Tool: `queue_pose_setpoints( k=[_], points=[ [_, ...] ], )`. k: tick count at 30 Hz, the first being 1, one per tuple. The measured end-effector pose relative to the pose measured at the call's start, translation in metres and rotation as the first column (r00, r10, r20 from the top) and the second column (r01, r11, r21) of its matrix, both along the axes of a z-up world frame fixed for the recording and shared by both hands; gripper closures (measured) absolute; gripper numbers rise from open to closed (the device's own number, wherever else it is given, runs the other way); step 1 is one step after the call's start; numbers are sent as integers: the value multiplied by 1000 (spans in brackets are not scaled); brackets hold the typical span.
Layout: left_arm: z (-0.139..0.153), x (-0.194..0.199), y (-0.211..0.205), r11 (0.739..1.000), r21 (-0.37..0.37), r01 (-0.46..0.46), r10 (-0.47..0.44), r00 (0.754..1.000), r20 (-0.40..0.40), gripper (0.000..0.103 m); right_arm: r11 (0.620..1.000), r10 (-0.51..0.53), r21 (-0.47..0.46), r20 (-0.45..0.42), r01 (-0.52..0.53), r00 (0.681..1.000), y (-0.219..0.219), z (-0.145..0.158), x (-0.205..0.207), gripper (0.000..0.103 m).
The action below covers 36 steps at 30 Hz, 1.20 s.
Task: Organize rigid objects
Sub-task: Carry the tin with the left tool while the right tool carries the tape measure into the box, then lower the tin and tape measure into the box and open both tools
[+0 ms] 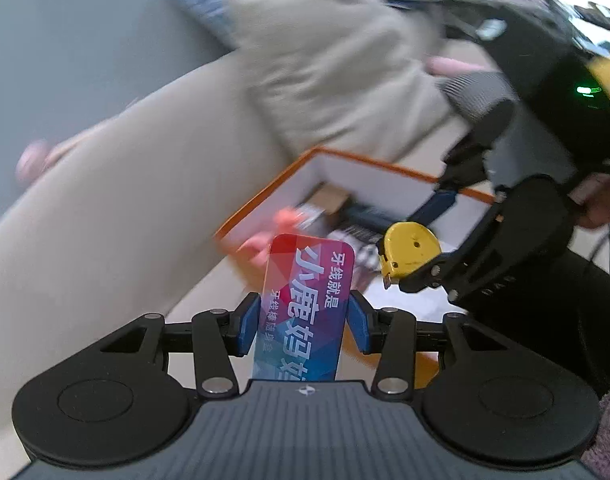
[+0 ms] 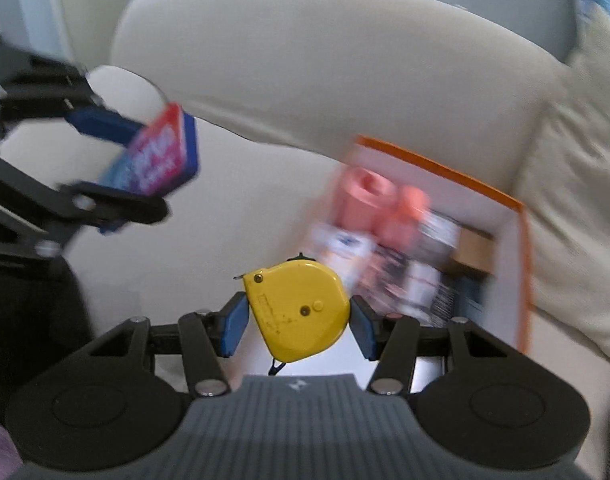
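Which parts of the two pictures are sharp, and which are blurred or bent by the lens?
Left wrist view: the left gripper and its red-and-blue printed flat box are sharp; the beige sofa and orange-edged white box are smeared. Right wrist view: the right gripper and yellow tape measure are sharp, the box contents blur, and the sofa back bows from fisheye distortion.

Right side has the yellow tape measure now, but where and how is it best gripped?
Across the round yellow case, as the right gripper has it: one pad on each curved edge of the tape measure, coming from its strap end. That keeps the flat face up and the tape tip clear.
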<state>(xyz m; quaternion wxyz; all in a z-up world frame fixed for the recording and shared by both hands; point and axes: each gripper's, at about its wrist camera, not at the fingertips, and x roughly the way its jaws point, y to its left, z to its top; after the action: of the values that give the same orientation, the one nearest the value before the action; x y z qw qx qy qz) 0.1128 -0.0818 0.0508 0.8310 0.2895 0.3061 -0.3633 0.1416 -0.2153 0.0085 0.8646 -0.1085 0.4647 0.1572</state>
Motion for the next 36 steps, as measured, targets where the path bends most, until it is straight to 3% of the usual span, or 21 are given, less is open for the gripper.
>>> queue_pose_setpoints(
  k=[3,6,14,23,29,33,36],
  points=[
    [-8,-5,-40,991,83,102,-105,994,28,50,999,-35,-21,-21,35,999,-27,-9,-6,47],
    [-24,-2,-77,966,174,192,-199,980,21,50,997,-70,-13,-43,70,997,-52,-24,-11,47],
    [-81,19,-135,893,327,309,-293,951,-98,50,1000,-27,-13,-78,26,997,-78,-54,-5,47],
    [-134,42,-152,839,385,384,-305,919,-250,50,998,53,-17,-125,-55,991,-87,-77,14,47],
    [-159,58,-156,821,402,406,-292,903,-315,52,993,114,-28,-127,-119,985,-83,-80,20,47],
    [-171,60,-157,798,420,432,-311,892,-327,52,986,152,-41,-137,-159,979,-77,-85,24,47],
    [-179,63,-157,796,430,427,-299,894,-333,52,980,173,-72,-137,-184,975,-73,-88,26,47]
  ],
)
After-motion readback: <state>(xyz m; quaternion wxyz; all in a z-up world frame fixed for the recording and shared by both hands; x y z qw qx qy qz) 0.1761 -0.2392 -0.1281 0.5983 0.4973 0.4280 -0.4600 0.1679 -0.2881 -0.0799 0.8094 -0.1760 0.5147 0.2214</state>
